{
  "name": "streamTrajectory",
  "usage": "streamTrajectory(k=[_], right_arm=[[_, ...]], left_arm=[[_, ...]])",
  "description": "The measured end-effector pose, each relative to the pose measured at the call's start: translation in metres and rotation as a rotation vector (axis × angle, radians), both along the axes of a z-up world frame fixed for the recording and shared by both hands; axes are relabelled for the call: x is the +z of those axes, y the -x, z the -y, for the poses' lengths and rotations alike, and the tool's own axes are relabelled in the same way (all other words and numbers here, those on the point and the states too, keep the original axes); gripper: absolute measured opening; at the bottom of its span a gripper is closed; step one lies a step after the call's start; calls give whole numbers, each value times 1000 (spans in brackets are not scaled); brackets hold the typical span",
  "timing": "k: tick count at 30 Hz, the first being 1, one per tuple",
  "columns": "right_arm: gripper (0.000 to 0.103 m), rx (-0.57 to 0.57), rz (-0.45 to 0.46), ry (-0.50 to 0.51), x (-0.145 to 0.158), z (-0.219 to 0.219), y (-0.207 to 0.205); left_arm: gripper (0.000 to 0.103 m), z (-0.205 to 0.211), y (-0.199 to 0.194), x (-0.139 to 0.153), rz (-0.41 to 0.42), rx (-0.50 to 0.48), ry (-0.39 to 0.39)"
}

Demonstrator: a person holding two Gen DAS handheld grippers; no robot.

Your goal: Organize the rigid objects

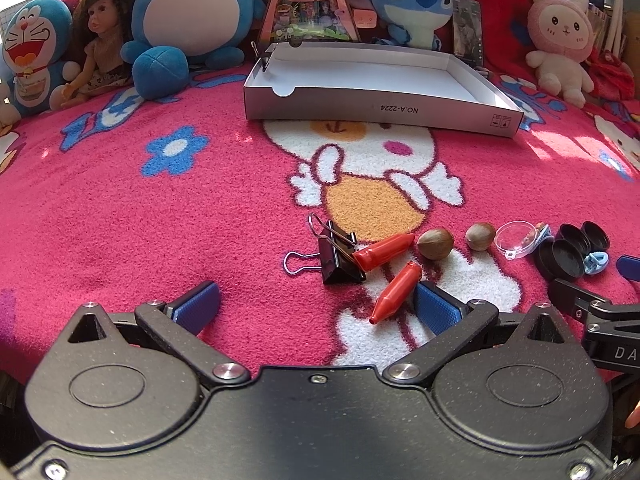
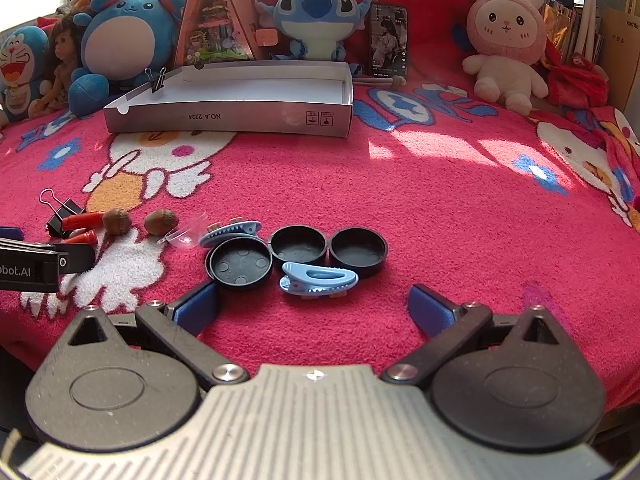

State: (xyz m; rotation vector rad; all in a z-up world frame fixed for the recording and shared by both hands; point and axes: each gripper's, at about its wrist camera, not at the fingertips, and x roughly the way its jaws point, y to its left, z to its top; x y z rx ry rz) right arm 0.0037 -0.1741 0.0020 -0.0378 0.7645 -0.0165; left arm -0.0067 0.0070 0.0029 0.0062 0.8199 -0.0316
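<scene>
The left gripper [image 1: 316, 304] stands wide open and empty over the pink blanket [image 1: 120, 220], a red cone [image 1: 396, 292] touching its right pad; the right gripper [image 2: 314, 306] gapes empty just behind a blue clip [image 2: 318, 282] and three black caps [image 2: 298, 244]; the grey box [image 2: 240, 114] lies well beyond

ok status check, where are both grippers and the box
Left gripper open, empty. Right gripper open, empty. Shallow white cardboard box holds nothing but a clip on its rim. Path clear.

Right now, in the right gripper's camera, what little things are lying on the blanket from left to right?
Binder clip → first nut → second nut → clear half-shell → three black caps.
</scene>
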Motion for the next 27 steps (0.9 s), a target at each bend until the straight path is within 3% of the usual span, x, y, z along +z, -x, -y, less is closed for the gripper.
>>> streamTrajectory(k=[5, 8, 11, 15, 18, 20, 22, 27], right_arm=[[103, -2, 25, -2, -2, 0, 2], [103, 19, 10, 0, 1, 1, 2], [103, 39, 16, -14, 2, 2, 5], [103, 106, 32, -13, 3, -2, 14], [98, 134, 54, -18, 5, -4, 19], [95, 138, 66, -29, 7, -5, 21], [89, 135, 75, -41, 8, -4, 22], [75, 97, 85, -72, 11, 1, 21]], left_arm=[[102, -3, 4, 1, 13, 7, 26], [96, -6, 9, 2, 26, 5, 30], [83, -10, 15, 6, 45, 8, 40], [58, -14, 24, 13, 66, -1, 93], [48, -15, 30, 17, 65, -29, 152], [48, -12, 34, 19, 66, -54, 174], [42, -8, 38, 21, 75, -79, 180], [39, 5, 40, 22, 102, -120, 152]])
